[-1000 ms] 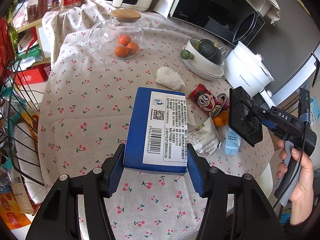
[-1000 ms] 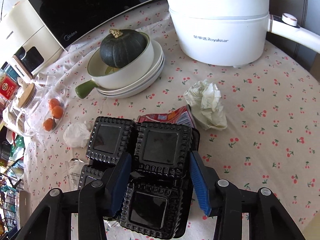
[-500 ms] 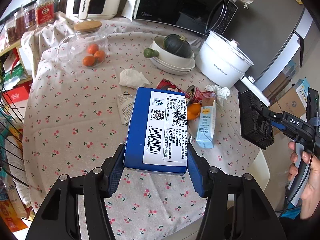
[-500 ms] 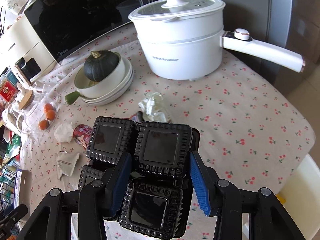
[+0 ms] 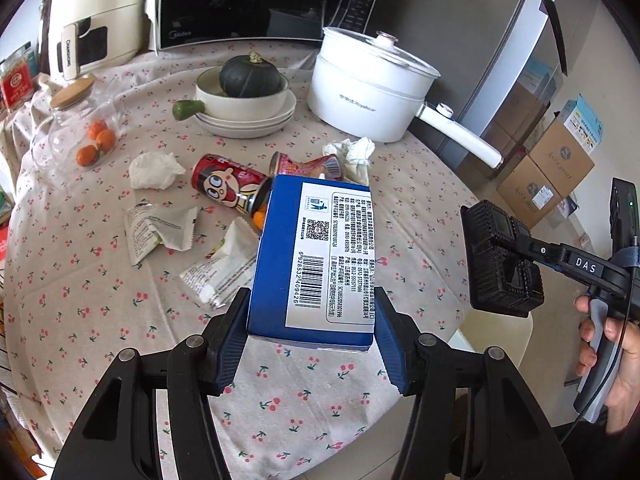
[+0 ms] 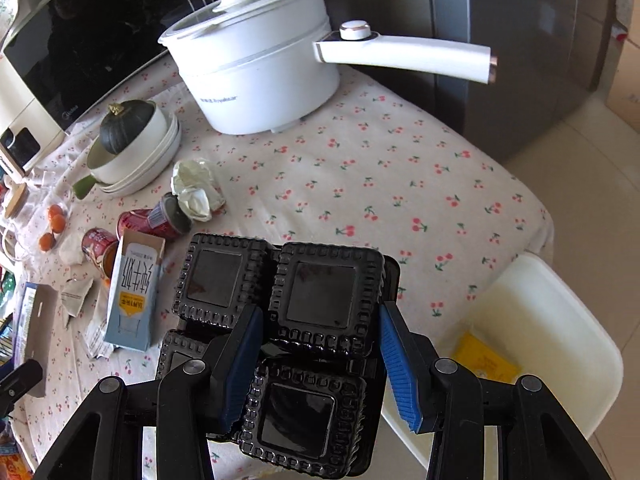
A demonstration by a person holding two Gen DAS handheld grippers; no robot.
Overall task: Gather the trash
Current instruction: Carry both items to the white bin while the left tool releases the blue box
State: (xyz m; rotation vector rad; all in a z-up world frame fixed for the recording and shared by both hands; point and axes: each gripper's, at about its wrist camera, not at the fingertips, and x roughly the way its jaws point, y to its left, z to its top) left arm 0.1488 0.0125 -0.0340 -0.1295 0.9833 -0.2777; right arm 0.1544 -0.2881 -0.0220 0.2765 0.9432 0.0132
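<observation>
Trash is already in both grippers. The left gripper (image 5: 311, 330) is clamped on a blue box (image 5: 316, 256), its blue pads pressing the two long sides near the close end, so the long axis of the box runs straight ahead along the fingers and out over the table (image 5: 100, 312). The right gripper (image 6: 320, 364) is clamped on a black tray (image 6: 304, 320) with square ribbed cells; the tray sticks forward and a little to the left of the fingers. In the left view this tray (image 5: 500, 264) hangs beyond the table edge, with the person's hand (image 5: 612, 344) on the handle.

The relation that matters now is where the bin lies. A white bin (image 6: 532, 344), with something yellow inside, stands on the floor just beside the table edge, to the right of and below the right gripper. The tray is near its rim but, I judge, not yet over the opening. So the right hand is the nearer one and should probably drop first; the left hand with the box is over the table and has farther to go, toward the right.

On the table remain a red can (image 5: 228, 184), a second can (image 5: 304, 166), crumpled tissues (image 5: 154, 170), wrappers (image 5: 160, 228) and a milk carton (image 6: 134, 292).
</observation>
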